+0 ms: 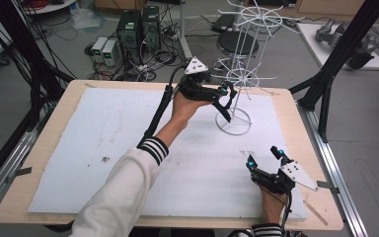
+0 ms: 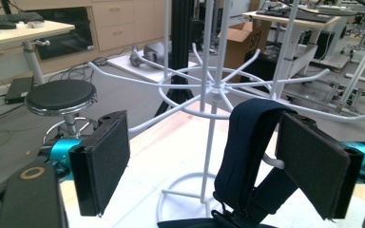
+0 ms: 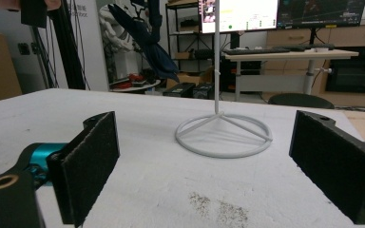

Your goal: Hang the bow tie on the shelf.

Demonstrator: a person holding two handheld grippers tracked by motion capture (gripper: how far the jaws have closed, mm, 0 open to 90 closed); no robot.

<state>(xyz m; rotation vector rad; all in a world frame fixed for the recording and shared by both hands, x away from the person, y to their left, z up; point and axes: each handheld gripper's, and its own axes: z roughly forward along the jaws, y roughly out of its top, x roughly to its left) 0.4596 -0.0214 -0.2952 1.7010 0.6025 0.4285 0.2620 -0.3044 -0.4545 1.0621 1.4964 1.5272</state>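
I am holding my left claw (image 1: 223, 97) wide open, gripping nothing, beside the dark blue strap (image 2: 247, 142) draped over a hook of the white wire rack (image 1: 240, 74), while my right claw (image 1: 265, 157), also spread and empty, is resting low over the worktop (image 1: 54, 148), probably waiting.

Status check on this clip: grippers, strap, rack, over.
Left gripper open at white rack, dark strap hanging on a rack arm beside one finger. Right gripper open, low over white board. Nothing in the way.

The left claw (image 1: 225, 94) is raised with jaws spread, the right claw (image 1: 263, 157) low (also agape).
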